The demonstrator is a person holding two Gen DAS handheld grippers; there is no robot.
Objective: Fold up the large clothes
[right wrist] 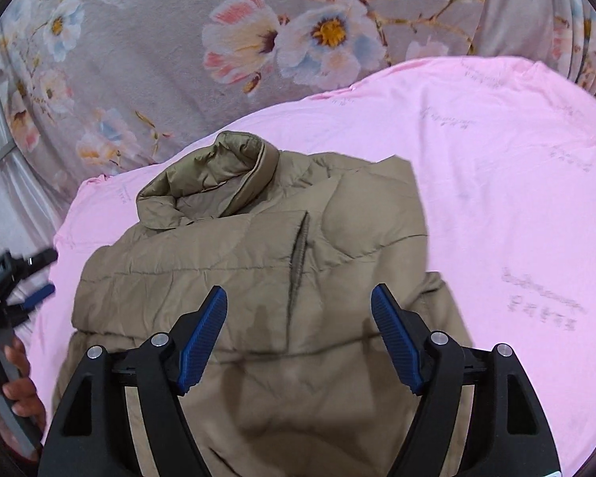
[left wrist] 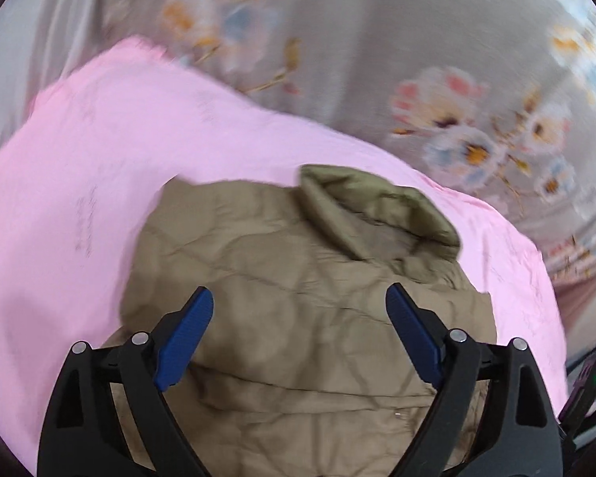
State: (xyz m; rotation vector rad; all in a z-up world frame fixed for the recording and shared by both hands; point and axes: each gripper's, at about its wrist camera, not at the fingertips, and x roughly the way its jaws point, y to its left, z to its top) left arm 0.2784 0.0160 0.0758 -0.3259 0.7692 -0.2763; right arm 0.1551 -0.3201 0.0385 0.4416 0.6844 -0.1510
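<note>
A tan quilted puffer jacket [left wrist: 298, 298] lies folded on a pink sheet [left wrist: 79, 159], its stand-up collar [left wrist: 377, 210] at the far end. My left gripper [left wrist: 300, 298] is open and empty above the jacket's body. In the right wrist view the same jacket [right wrist: 238, 258] lies with its collar [right wrist: 214, 175] far left and a dark pocket slit [right wrist: 298, 254] in the middle. My right gripper [right wrist: 300, 298] is open and empty above it. The left gripper [right wrist: 24, 282] shows at the left edge, held by a hand.
The pink sheet [right wrist: 516, 198] covers a bed with a grey floral cover [right wrist: 218, 39] beyond it. A dark device with a green light [left wrist: 592, 377] sits at the right edge of the left wrist view.
</note>
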